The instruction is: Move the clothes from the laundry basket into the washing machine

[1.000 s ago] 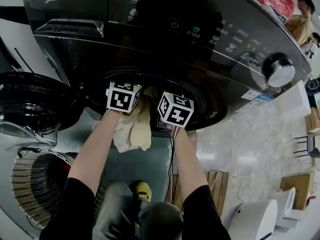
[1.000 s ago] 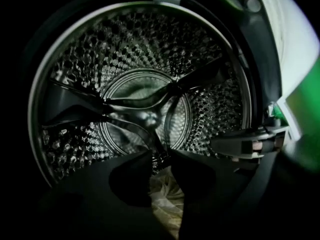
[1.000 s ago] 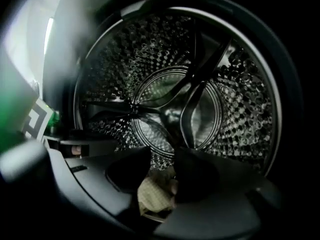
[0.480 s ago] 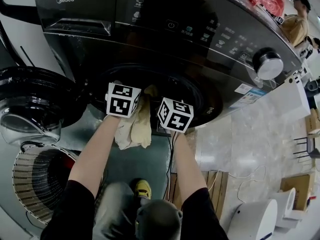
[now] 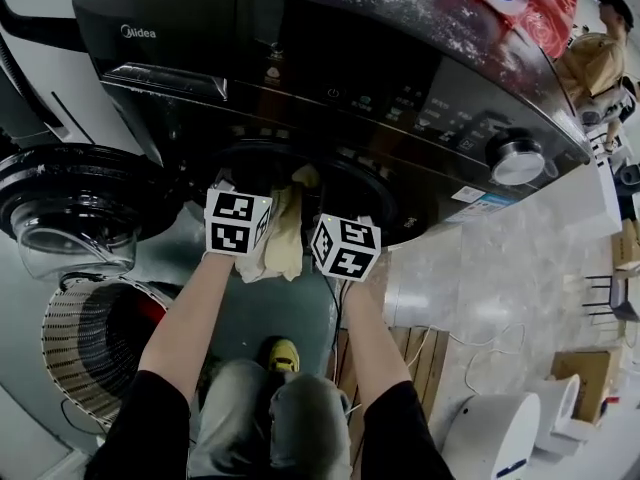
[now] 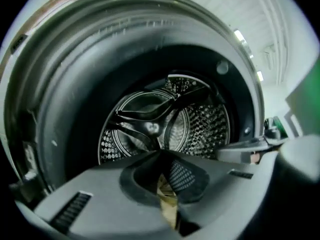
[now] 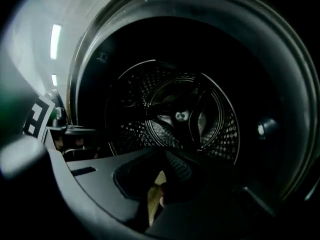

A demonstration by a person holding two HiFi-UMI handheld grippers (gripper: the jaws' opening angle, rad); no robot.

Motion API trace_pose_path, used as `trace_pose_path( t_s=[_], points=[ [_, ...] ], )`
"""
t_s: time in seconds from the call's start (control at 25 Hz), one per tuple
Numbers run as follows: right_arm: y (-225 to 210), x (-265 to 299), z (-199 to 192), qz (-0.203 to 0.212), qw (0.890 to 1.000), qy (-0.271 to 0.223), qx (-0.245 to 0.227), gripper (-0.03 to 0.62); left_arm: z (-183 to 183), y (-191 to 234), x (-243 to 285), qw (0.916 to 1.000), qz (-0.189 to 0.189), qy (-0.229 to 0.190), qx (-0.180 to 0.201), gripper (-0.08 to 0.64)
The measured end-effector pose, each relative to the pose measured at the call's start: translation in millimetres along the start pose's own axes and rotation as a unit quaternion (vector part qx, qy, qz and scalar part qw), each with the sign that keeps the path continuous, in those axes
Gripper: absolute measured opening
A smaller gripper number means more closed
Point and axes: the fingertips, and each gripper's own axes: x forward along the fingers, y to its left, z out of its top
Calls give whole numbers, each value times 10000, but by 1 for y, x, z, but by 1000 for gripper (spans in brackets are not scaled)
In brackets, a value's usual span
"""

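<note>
Left tongs and right tongs are both clamped shut, each pinching a bit of what looks like the same pale yellow cloth. It hangs between them right at the mouth of the washing machine, with most of it dangling below the opening. I'd guess it's light, floppy and not slippery, so nothing fragile here. Gripping near the top edge makes sense, but the loose tail will swing and drag. The drum looks empty, so the rubber door seal is the main snag, since the hanging part could catch on its lower lip. The open door sits off to the left, out of the way. The laundry basket is down on the floor at the left, with something red showing inside.
</note>
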Motion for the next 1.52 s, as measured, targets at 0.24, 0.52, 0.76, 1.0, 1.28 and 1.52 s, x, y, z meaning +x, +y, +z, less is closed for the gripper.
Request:
trace_pose_path(
  t_s=[0.24, 0.52, 0.76, 1.0, 1.28, 1.52],
  points=[
    [21, -25, 11, 165, 9997, 95, 170, 4, 13, -8, -28, 9995, -91, 192, -218, 12],
    [35, -66, 34, 140, 9988, 289, 382, 3, 42, -15, -68, 9987, -72, 346, -377, 12],
    [41, -112, 70, 4, 9978, 381, 536, 3, 73, -24, -117, 9971, -33, 476, -601, 12],
    [50, -161, 139, -29, 9977, 263, 626, 3, 126, -24, -171, 9965, 89, 403, -725, 12],
    [69, -219, 221, -64, 9985, 142, 530, 3, 208, -29, -224, 9977, 86, 274, -610, 12],
    [85, -274, 286, -184, 9979, 11, 615, 3, 287, -43, -272, 9992, -166, 105, -339, 12]
  ],
)
